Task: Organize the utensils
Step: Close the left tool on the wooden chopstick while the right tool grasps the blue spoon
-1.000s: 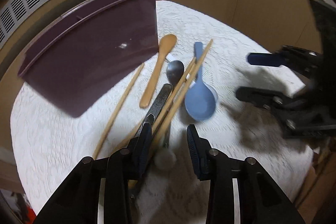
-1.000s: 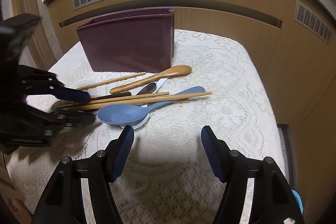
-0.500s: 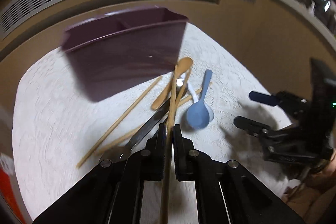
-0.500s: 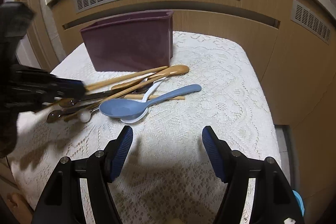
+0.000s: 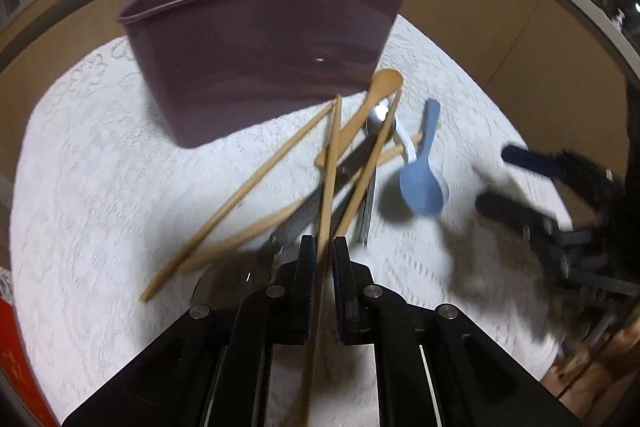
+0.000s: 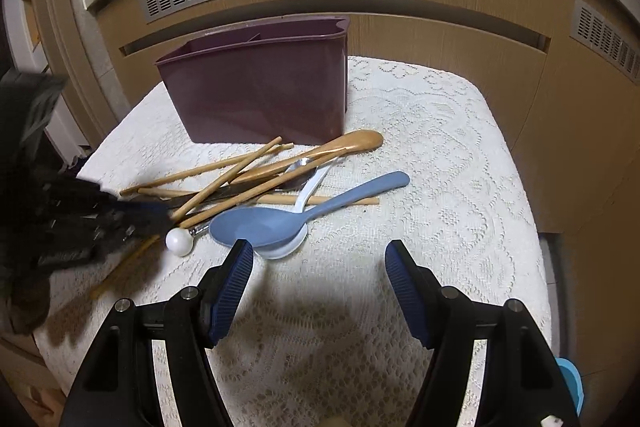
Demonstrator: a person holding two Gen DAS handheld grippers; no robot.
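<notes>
L gripper (image 5: 323,259) clenched on chopstick (image 5: 330,187) | utensil pile (blue spoon (image 5: 420,183) rightmost) just ahead, blocking purple caddy (image 5: 260,63) beyond | R gripper (image 6: 320,267) released, nothing btwn jaws

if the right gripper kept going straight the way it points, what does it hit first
Most likely the blue spoon bowl, lying just ahead of the open right gripper on the lace cloth; depth is unclear, so it might meet bare cloth first.
</notes>
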